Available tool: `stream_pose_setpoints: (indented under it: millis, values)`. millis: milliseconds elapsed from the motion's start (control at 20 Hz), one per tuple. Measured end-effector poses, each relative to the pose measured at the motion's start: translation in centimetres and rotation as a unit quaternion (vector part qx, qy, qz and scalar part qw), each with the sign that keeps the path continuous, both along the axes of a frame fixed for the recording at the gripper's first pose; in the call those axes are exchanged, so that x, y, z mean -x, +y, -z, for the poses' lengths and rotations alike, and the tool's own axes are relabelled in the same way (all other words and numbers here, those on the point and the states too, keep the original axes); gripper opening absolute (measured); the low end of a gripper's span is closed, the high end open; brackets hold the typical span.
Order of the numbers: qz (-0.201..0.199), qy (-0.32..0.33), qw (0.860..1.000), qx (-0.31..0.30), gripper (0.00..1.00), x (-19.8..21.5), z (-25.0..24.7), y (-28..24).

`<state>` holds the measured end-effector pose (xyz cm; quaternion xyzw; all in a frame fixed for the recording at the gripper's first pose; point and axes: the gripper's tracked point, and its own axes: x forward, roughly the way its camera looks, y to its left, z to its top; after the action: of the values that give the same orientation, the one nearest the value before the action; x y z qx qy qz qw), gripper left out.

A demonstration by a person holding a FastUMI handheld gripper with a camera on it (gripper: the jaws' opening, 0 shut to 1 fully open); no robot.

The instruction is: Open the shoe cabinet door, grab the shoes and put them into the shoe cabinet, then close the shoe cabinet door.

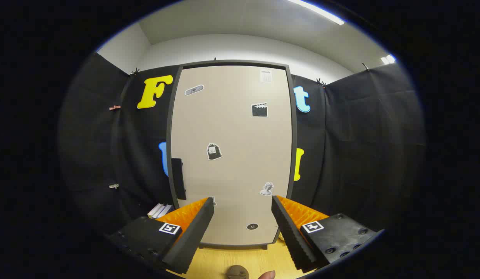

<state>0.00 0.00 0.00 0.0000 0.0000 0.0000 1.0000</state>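
Observation:
A tall beige shoe cabinet [232, 155] with a dark frame stands straight ahead, its door shut and dotted with small stickers. A dark handle [178, 178] sits on the door's left edge. My gripper [243, 205] is open, with both fingers held apart in front of the lower door at some distance and nothing between them. Just below the fingers, the tip of a brown shoe [237, 272] shows on the wooden floor.
The light wooden floor [232, 259] runs from the cabinet's base toward me. Black cloth walls close in on both sides. White books or boxes [160, 210] lie on the floor left of the cabinet. A fingertip [267, 275] shows beside the shoe.

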Motion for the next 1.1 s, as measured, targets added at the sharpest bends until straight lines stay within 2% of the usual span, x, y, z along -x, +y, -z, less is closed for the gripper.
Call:
stream_pose_setpoints:
  millis: [900, 1100]
  values:
    - [0.007, -0.003, 1.0, 0.003, 0.98, -0.2, -0.1, 0.4]
    - [-0.02, -0.007, 1.0, 0.001, 0.98, -0.9, -0.6, 2.9]
